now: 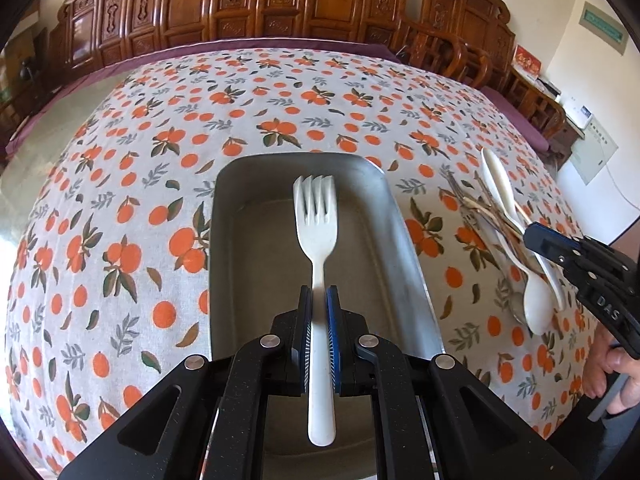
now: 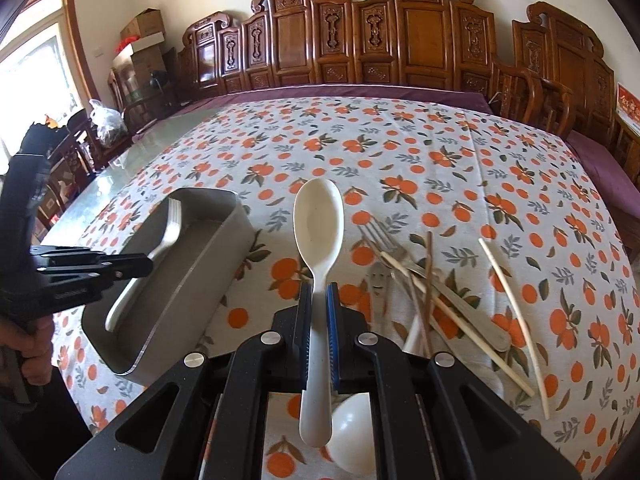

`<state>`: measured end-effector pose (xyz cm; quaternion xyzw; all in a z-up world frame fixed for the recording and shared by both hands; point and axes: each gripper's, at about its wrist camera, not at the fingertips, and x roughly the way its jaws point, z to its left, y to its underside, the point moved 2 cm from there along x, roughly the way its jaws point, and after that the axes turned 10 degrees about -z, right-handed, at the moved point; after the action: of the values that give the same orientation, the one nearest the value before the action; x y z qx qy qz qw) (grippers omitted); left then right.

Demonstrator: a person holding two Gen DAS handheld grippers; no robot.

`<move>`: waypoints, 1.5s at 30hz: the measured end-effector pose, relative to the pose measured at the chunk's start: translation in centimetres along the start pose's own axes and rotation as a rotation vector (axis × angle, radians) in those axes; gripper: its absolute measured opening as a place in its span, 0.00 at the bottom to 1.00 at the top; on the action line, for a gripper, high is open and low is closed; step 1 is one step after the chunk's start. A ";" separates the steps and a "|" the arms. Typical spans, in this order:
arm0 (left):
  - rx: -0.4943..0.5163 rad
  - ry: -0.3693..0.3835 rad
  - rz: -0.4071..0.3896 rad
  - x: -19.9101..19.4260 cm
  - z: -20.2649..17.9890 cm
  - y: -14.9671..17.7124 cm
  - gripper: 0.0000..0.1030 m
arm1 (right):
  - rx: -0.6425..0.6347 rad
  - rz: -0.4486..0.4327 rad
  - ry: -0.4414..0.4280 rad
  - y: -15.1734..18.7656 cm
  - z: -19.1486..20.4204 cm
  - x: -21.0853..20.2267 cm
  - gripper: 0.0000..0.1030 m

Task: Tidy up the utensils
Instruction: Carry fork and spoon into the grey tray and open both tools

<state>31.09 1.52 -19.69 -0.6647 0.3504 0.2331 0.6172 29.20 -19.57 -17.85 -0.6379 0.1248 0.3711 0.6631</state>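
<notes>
My left gripper [image 1: 319,292] is shut on the handle of a white plastic fork [image 1: 316,216]. The fork's tines point forward above a grey metal tray [image 1: 404,232]. In the right wrist view, the right gripper [image 2: 319,292] is shut on a white spoon [image 2: 319,216], bowl forward, above the orange-print tablecloth. To its left stands the tray [image 2: 180,320], with the left gripper [image 2: 144,268] holding the fork [image 2: 170,224] over it. The left wrist view shows the right gripper [image 1: 534,236] at the right edge with the spoon [image 1: 494,176].
Right of the tray lies a loose pile: a metal fork [image 2: 384,240], pale chopsticks [image 2: 516,308], a metal handle [image 2: 468,312] and another white spoon [image 2: 352,432]. Carved wooden chairs [image 2: 420,40] line the table's far side. A person's hand [image 2: 36,344] grips the left tool.
</notes>
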 end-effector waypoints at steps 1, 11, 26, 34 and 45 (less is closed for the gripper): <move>0.000 -0.001 -0.003 -0.1 0.1 0.0 0.06 | -0.003 0.000 -0.004 0.0 0.4 0.0 0.09; -0.020 -0.011 -0.061 -2.2 1.7 -1.0 0.11 | 0.018 -0.002 -0.068 -0.3 3.4 -0.3 0.09; -0.035 -0.075 -0.138 -4.8 4.9 -2.2 0.22 | 0.006 0.040 -0.160 -1.2 11.3 3.6 0.09; -0.040 -0.087 -0.149 -5.1 5.5 -2.2 0.22 | 0.066 0.085 -0.186 -0.6 11.9 6.2 0.09; -0.026 -0.074 -0.146 -5.0 4.6 -2.2 0.23 | 0.076 0.047 -0.209 -1.2 10.6 4.7 0.09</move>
<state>30.08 6.96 -15.15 -0.6875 0.2749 0.2163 0.6365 30.00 -7.91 -18.29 -0.5670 0.0839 0.4458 0.6875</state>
